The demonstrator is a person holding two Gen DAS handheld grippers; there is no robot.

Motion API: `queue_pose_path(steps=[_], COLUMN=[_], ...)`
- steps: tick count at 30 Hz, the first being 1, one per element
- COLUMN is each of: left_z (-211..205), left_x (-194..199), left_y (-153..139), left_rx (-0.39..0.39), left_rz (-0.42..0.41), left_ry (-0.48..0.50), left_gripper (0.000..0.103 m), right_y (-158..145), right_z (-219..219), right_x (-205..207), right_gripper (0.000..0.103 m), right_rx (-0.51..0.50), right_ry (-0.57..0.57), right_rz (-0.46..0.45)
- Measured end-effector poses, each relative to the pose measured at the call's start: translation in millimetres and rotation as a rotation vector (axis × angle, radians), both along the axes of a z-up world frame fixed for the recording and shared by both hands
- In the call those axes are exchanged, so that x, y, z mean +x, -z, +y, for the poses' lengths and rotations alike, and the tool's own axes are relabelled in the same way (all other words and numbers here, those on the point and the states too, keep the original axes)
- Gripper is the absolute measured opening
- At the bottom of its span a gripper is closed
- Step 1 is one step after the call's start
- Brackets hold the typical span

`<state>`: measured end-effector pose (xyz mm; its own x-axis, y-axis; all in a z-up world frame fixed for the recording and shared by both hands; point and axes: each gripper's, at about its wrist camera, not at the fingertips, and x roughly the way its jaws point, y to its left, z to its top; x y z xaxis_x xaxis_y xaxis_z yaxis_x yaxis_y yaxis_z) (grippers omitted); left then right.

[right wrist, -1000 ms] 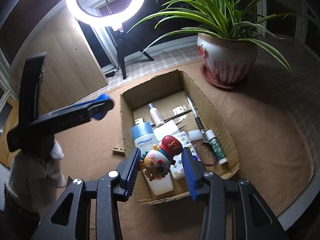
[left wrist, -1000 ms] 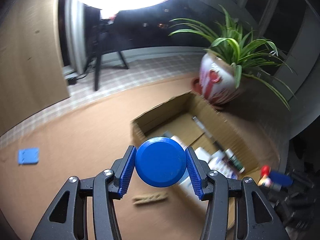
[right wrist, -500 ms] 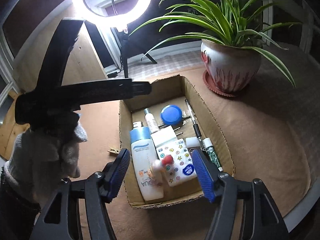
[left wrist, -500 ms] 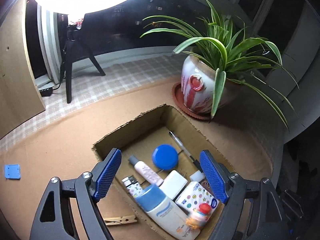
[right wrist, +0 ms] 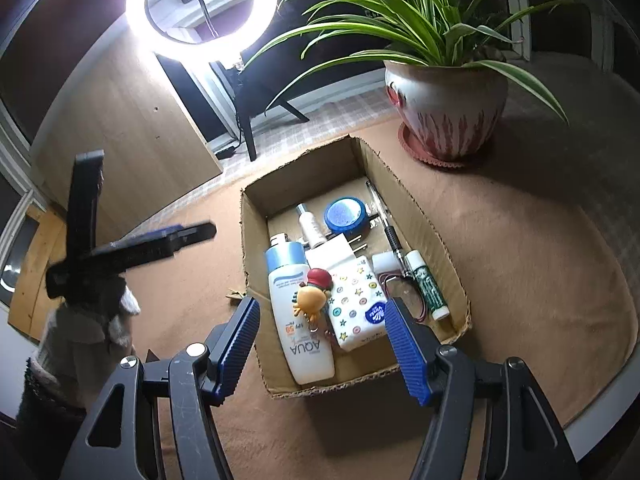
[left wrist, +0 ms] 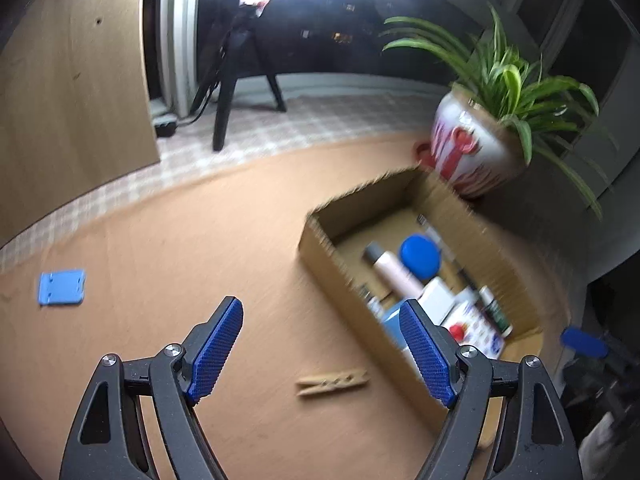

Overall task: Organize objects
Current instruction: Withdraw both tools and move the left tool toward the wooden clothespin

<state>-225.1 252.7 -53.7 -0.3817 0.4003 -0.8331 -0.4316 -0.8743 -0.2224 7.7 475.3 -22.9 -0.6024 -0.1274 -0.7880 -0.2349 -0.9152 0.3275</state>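
**Box nearly packed, two items left on the table**

A cardboard box (right wrist: 256, 280) sits on a brown table (left wrist: 160, 240), holding a sunscreen bottle (right wrist: 300, 320), a toy figure (right wrist: 314, 294) lying on it, a blue round lid (right wrist: 344, 216), a sticker-covered packet (right wrist: 358, 300) and pens. The right gripper (right wrist: 320, 344) hovers above the box, fingers spread wide, holding nothing. The left gripper (left wrist: 320, 352), also wide open and empty, points at the table beside the box. A wooden clothespin (left wrist: 332, 382) lies just ahead of it; a blue card (left wrist: 62, 286) lies well apart. Likely next: lower over the clothespin and close on it.
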Motion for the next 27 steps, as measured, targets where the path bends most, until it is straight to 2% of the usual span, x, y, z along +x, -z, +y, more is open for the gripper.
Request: queue_pose_path(steps=[5,8,10,15,23,26,27], left_z=[0.1,7.3,9.1,12.7,35.3,38.3,37.8], left_x=[20.4,29.1,30.1,31.1,46.2,46.7,45.5], left_y=[20.4,33.2,42.7,64.2,84.5,84.8,84.0], left_rx=[-0.067,-0.106,-0.128,-0.174,-0.236,-0.223,-0.22], left_rz=[0.014,0.034,0.025,0.009,0.031,0.033,0.031], left_ry=[0.127,0.208,0.235,0.281,0.388,0.379,0.369], left_gripper=[0.081,0.075,0.066,0.066,0.065,0.051,0.041], right_y=[0.2,0.1,-1.6,-3.5,2.0,1.9,1.6], right_z=[-1.5,-2.1,-2.8,-0.6,4.8,1.4,-0.1], right_x=[3.8,7.7,10.8,17.8,22.3,21.4,20.4], right_gripper=[0.061,0.061,0.061,0.061,0.061,0.061,0.061], right_rx=[-0.028,-0.048,-0.05,-0.056,-0.097,-0.093,-0.092], right_ry=[0.006,0.015,0.019,0.042,0.076,0.07,0.067], right_rz=[-0.002,-0.003,0.0,0.0,-0.019,-0.021,-0.021])
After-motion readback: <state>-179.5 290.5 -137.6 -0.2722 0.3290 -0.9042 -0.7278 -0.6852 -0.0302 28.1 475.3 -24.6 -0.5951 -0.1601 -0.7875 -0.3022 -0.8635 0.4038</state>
